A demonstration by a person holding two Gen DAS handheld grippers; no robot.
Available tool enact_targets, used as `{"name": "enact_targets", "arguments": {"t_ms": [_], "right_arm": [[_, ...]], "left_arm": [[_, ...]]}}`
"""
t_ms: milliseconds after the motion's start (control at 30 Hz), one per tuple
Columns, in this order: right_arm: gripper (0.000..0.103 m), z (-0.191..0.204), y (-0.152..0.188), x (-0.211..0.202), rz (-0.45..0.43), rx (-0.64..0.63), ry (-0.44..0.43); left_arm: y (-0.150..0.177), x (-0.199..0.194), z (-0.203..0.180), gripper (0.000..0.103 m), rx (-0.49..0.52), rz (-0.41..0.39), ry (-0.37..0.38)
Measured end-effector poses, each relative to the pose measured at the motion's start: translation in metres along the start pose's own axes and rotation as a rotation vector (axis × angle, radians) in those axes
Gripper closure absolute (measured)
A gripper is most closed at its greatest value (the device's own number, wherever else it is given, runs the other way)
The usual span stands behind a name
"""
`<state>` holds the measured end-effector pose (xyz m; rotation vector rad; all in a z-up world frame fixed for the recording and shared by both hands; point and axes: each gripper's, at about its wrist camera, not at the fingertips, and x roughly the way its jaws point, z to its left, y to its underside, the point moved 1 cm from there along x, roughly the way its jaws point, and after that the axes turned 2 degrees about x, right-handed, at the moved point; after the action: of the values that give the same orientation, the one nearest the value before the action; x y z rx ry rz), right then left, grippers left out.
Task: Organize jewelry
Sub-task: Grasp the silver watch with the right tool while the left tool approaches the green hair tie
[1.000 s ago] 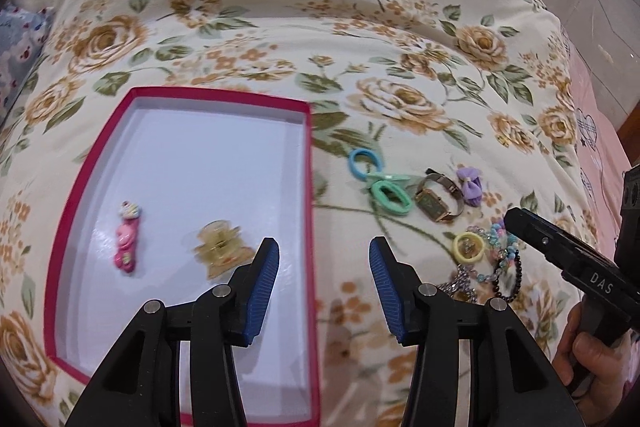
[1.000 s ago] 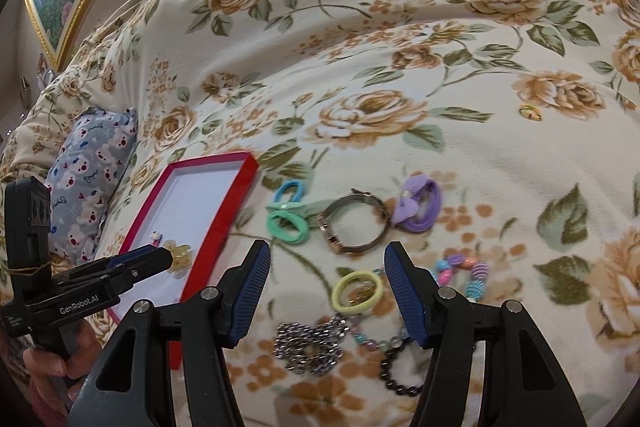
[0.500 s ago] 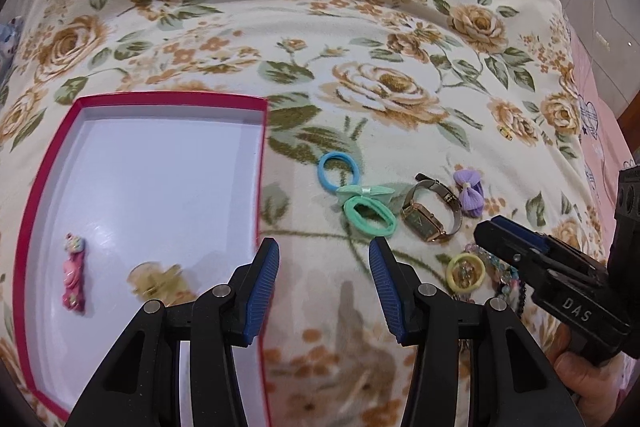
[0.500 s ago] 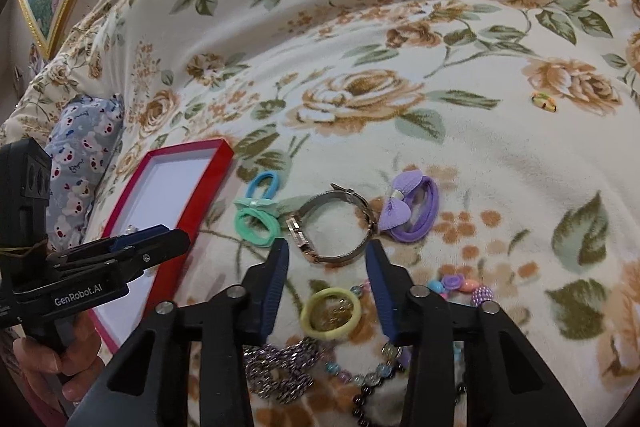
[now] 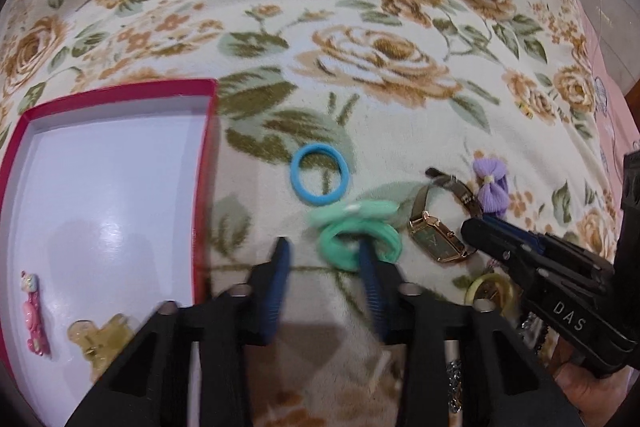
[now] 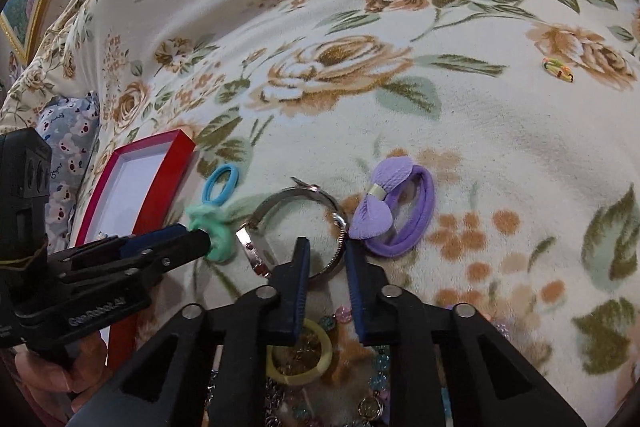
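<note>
With the left hand-held gripper (image 5: pixel 324 259) spread around the green hair tie (image 5: pixel 358 235) on the bed (image 5: pixel 360 47), and the right hand-held gripper (image 6: pixel 326 255) unclenched astride the watch (image 6: pixel 296 227) band, clamp each squarely before lifting toward the red box (image 5: pixel 120 95) at left.

tray (image 5: pixel 120 95) left of hair ties (image 5: pixel 320 179) — watch (image 5: pixel 436 235) to their right, all on blanket (image 5: pixel 360 7).

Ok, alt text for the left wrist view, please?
The left hand-held gripper, jaws apart, reaches the green hair tie on a floral blanket, one finger inside its loop. A red tray lies left, a watch right.
</note>
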<state>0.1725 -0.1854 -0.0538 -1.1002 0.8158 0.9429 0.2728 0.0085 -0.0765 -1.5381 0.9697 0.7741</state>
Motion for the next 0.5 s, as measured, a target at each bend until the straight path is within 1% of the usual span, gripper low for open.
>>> {"name": "enact_targets", "arguments": {"t_ms": [33,67,100,200,333,500], "right_arm": [[0.095,0.000,0.000,0.000,-0.002,0.002,-0.002],[0.097,-0.001,0.000,-0.001,-0.006,0.004,-0.005],[0.098,-0.001,0.000,-0.002,-0.010,0.005,-0.008],[0.099,0.001,0.001,-0.007,-0.023,0.005,-0.018],[0.099,0.006,0.003,-0.019,-0.048,-0.001,-0.034],[0.099,0.014,0.003,-0.033,-0.073,-0.009,-0.056]], "left_arm": [[0.000,0.000,0.000,0.077,0.002,-0.004,-0.003],[0.000,-0.001,0.000,0.083,0.005,-0.011,0.001],[0.000,-0.002,0.000,0.093,0.002,-0.014,0.015],[0.002,-0.009,0.003,0.100,-0.003,-0.031,0.028],[0.010,-0.025,0.006,0.103,-0.004,-0.060,0.045],[0.021,-0.049,0.011,0.103,-0.013,-0.096,0.067]]}}
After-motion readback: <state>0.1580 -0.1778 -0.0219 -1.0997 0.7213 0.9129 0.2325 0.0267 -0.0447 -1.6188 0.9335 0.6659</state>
